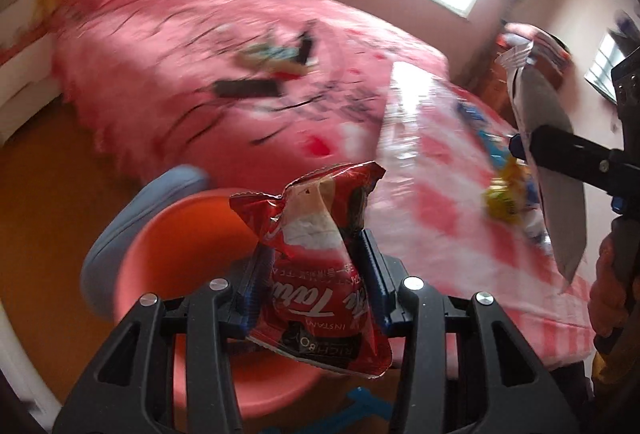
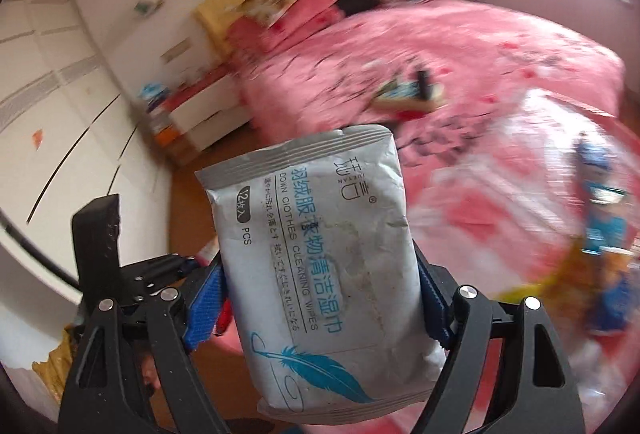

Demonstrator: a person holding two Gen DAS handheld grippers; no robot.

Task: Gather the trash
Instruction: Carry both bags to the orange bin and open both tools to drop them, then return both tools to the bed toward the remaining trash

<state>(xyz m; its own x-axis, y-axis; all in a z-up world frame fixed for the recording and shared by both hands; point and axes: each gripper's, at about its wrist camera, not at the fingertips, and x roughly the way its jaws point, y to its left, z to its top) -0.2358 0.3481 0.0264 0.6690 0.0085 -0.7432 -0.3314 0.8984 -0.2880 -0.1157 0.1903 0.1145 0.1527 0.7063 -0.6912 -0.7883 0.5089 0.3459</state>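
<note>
My left gripper is shut on a crumpled red snack bag, which stands upright between its blue pads with the torn top upward. My right gripper is shut on a white pack of cleaning wipes with a blue feather print, its jaws set wide across the pack. In the left wrist view the same wipes pack shows at the far right, held by a black finger of the right gripper, with a hand below it. Both views are blurred by motion.
A bed with a pink cover fills the background, with dark and coloured items on it. A table under a pink striped plastic sheet holds several wrappers. A salmon round seat or basin lies below the left gripper. White wardrobe at left.
</note>
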